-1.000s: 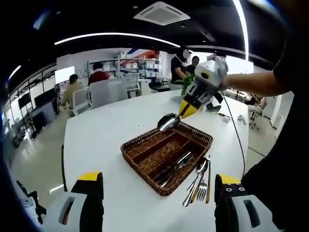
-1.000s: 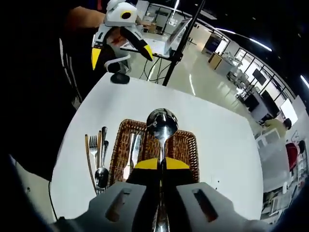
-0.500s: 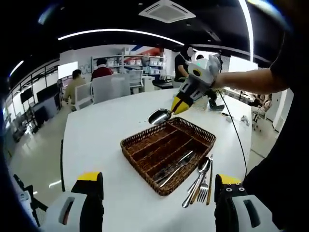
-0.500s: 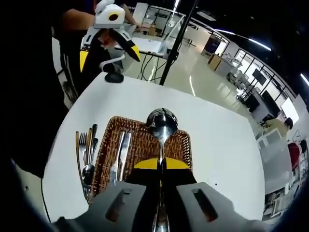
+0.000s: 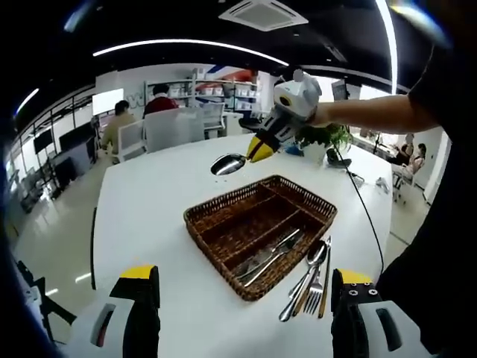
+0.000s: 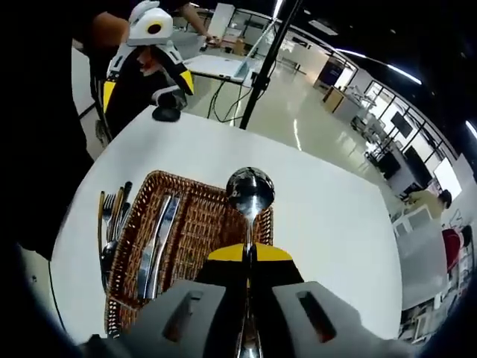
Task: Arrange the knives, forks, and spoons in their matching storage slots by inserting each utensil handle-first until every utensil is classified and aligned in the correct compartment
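Risk first: the spoon (image 6: 250,195) is pinched by its handle in the right tool (image 6: 250,257), bowl leading, so it would go in bowl-first unless turned; the task wants handle-first, so a wrong-way insertion is judged the main hazard; the grip is narrow and well back on the handle, so the spoon could pivot or slip when tilted down toward the basket (image 5: 223,250); a drop onto the bench (image 5: 149,216) beyond the basket is also possible, since in the left gripper view the spoon (image 5: 227,164) hangs past the basket's far rim rather than over a slot; the wicker dividers could catch the bowl if the approach is skewed.

Right tool: jaws closed on the spoon handle; spoon bowl sticks out straight ahead of the yellow tips; in the right gripper view the bowl is seen over the basket's far edge.

Left tool (image 5: 242,298): jaws wide apart, nothing held; it is held back on the near side of the basket.

Knives (image 5: 270,253) lie in one basket compartment, the one nearest the loose pile; the other compartments look bare; loose utensils (image 5: 309,280), forks and a spoon among them, lie on the bench just beside the basket's near corner, not yet sorted.
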